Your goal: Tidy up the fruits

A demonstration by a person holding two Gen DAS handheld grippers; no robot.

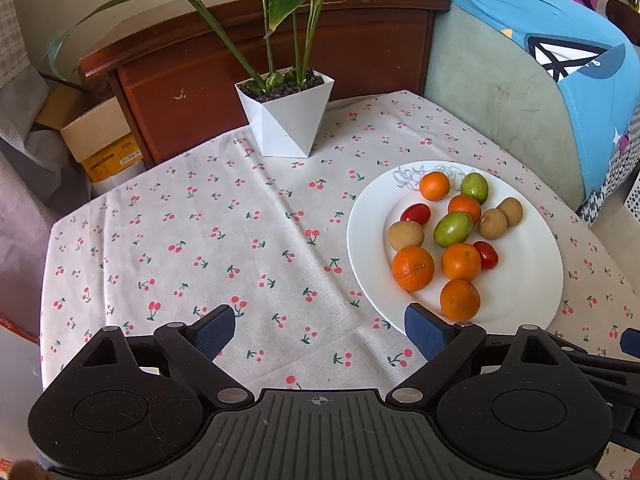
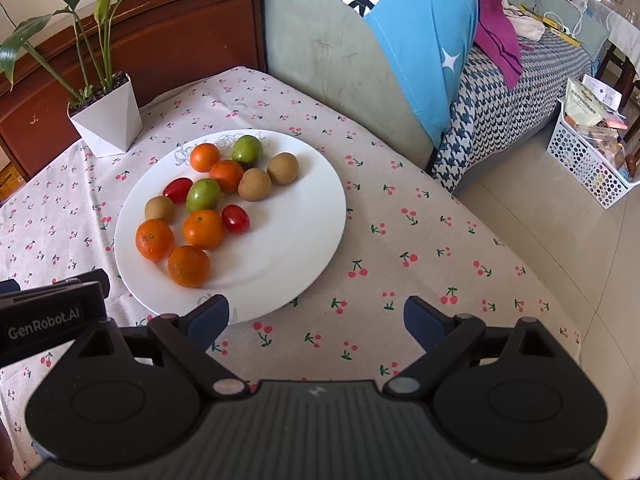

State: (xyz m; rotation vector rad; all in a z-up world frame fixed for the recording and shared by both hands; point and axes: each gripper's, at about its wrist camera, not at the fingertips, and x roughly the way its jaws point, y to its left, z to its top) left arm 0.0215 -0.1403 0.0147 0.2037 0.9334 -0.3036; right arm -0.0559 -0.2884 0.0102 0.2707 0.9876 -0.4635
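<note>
Lying on the plate (image 2: 304, 216), green fruit (image 2: 203, 195) tilted diagonally, both tomatoes (image 2: 235, 218) likewise.

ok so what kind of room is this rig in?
Most likely a lived-in home room, a living or bedroom area. A small table under a cherry-print cloth holds a potted plant and a plate of fruit, beside a sofa or bed draped with a blue blanket.

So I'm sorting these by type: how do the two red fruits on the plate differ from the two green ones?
The red fruits are smaller, glossier and more elongated than the green fruits. One green fruit touches an orange one, while the reds lie nearer the plate's middle. Both kinds come in pairs, loose on the plate.
</note>
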